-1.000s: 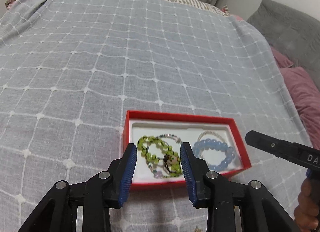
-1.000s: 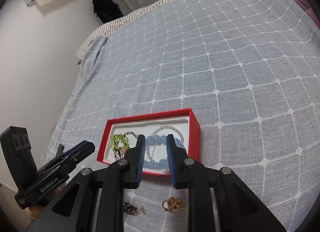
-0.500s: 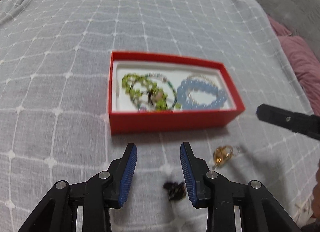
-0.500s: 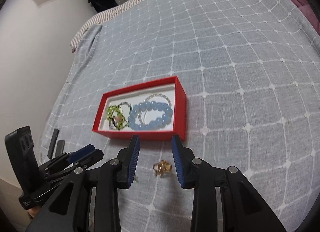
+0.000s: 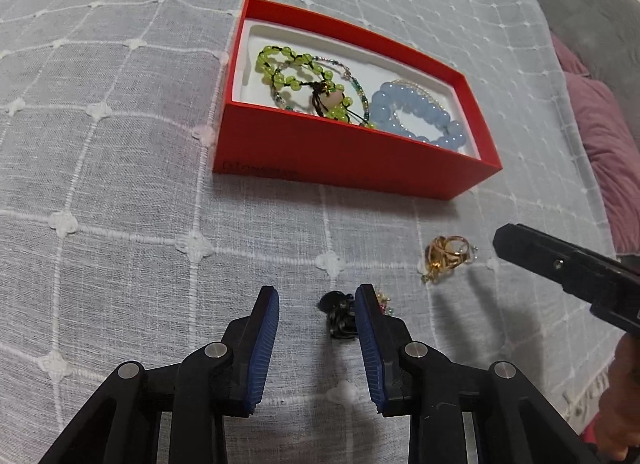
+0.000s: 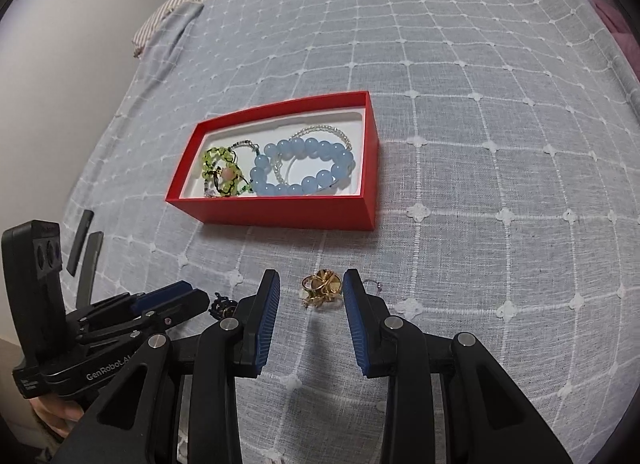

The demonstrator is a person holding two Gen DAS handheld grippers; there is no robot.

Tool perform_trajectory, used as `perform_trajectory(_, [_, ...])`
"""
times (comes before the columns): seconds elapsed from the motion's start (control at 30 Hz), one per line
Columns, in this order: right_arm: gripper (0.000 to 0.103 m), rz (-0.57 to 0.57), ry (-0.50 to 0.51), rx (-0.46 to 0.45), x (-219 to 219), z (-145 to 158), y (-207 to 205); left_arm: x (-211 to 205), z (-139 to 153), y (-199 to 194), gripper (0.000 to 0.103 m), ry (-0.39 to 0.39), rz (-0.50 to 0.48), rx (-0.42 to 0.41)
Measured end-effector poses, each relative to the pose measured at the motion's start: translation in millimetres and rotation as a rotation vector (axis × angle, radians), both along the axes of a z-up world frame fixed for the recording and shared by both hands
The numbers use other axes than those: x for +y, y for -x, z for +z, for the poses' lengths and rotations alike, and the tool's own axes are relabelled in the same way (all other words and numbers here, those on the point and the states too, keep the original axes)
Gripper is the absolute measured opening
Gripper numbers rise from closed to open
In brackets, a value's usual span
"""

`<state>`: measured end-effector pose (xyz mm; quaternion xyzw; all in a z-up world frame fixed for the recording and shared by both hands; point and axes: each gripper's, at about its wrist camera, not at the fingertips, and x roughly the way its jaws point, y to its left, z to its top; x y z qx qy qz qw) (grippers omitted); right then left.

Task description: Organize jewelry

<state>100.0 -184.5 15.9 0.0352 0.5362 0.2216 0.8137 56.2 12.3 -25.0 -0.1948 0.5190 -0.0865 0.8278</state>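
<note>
A red box (image 5: 352,159) (image 6: 280,211) with a white liner lies on the grey bedspread. It holds a green bead bracelet (image 5: 296,75) (image 6: 220,171) and a blue bead bracelet (image 5: 416,113) (image 6: 304,167). A gold jewelry piece (image 5: 446,254) (image 6: 322,286) lies on the cloth in front of the box, between the tips of my open right gripper (image 6: 308,296). A small black jewelry piece (image 5: 338,316) (image 6: 220,304) lies just inside the right finger of my open left gripper (image 5: 316,308). Both grippers are empty.
The grey checked bedspread (image 6: 480,143) covers the bed. Purple pillows (image 5: 600,135) and a grey cushion (image 5: 592,11) lie to the right in the left wrist view. Two dark flat bars (image 6: 86,248) lie at the bed's left edge near the wall.
Both grippers pulled back from over the box and dropped toward the cloth in front of it. The right gripper opened wider around the gold piece. The black piece now lies between the left fingers.
</note>
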Motion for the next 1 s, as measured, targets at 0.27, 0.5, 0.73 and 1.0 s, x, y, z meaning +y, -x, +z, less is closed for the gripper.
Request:
perform_trajectory(0.27, [0.035, 0.01, 0.019, 0.012, 4.6, -5.0, 0.8, -6.0, -7.7, -3.8, 0.03, 0.03, -0.016, 0.028])
perform_trajectory(0.5, [0.035, 0.007, 0.019, 0.011, 4.5, -5.4, 0.4, -10.7, -8.2, -6.4, 0.014, 0.051, -0.034, 0.02])
perform_trajectory(0.73, [0.035, 0.006, 0.022, 0.01, 4.8, -5.3, 0.7, -16.0, -7.1, -6.3, 0.01, 0.029, -0.047, 0.013])
perform_trajectory(1.0, [0.035, 0.013, 0.023, 0.009, 6.6, -5.4, 1.2, -11.1, -4.4, -6.1, 0.006, 0.031, -0.025, 0.001])
